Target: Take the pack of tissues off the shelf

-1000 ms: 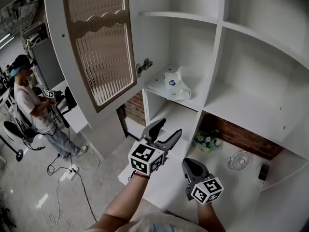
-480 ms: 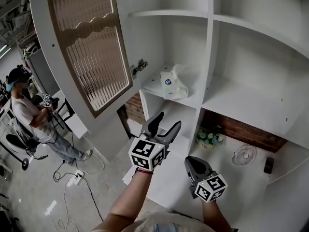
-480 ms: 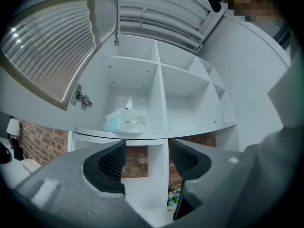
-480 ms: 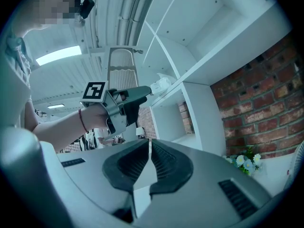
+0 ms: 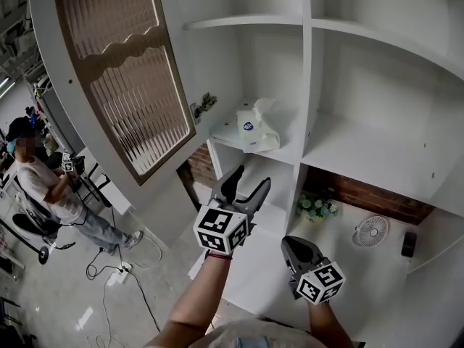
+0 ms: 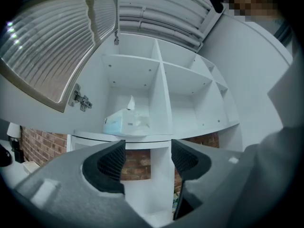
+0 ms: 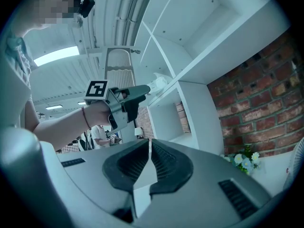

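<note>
Tissue pack (image 5: 254, 127), white with one sheet standing up from its top, lying on the shelf (image 5: 222, 133) of the cupboard's left-hand compartment, close to the front edge of that board and just left of the upright divider. Nothing touches it.

Left gripper (image 5: 253, 177), raised below and in front of that shelf edge, jaws spread wide with only air between them; its own camera looks up between the two pads and sees the pack above the gap, well apart from the tips. Right gripper (image 5: 294, 241), held lower and to the right, jaws pressed together on nothing.

Open cupboard door (image 5: 123, 71) at the left, swung clear of the compartment. Artificial flowers (image 5: 313, 207) and a small fan (image 5: 371, 230) on the lower surface to the right; another person (image 5: 43, 187) in the background at the far left.

Change over the last second: the cupboard has slid left and grown slightly in the head view, and the door now runs off the frame's left edge, while both grippers keep almost the same places and the same jaw states. This reads as the wearer stepping nearer, not as a reach.

Meaning for the task: the approach is under way and the grasp not begun. The left gripper seems the one prepared to take the pack; it must rise above the shelf edge and go forward before closing.
</note>
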Demonstrator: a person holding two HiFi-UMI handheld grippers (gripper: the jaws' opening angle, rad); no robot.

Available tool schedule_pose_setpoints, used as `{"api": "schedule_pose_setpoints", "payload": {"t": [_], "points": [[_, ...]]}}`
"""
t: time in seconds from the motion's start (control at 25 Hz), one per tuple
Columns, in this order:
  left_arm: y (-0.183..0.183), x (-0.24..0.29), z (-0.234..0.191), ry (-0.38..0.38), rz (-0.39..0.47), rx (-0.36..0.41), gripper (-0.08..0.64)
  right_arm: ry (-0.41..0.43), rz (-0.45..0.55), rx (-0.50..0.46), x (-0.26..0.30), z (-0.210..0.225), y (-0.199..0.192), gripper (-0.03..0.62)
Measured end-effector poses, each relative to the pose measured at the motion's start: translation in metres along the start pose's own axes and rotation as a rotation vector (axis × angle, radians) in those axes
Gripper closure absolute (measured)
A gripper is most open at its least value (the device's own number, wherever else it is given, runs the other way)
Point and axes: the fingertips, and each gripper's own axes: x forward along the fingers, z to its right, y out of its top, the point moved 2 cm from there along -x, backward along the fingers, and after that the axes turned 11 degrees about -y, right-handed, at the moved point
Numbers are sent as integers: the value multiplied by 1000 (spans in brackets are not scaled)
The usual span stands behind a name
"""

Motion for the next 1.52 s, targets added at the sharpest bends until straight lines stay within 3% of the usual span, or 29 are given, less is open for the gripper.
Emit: {"api": "schedule_pose_setpoints", "payload": {"t": [1.52], "points": [[31,35,-48,79,-6,99,264,-28,-21,4,20,16,-2,574]]}}
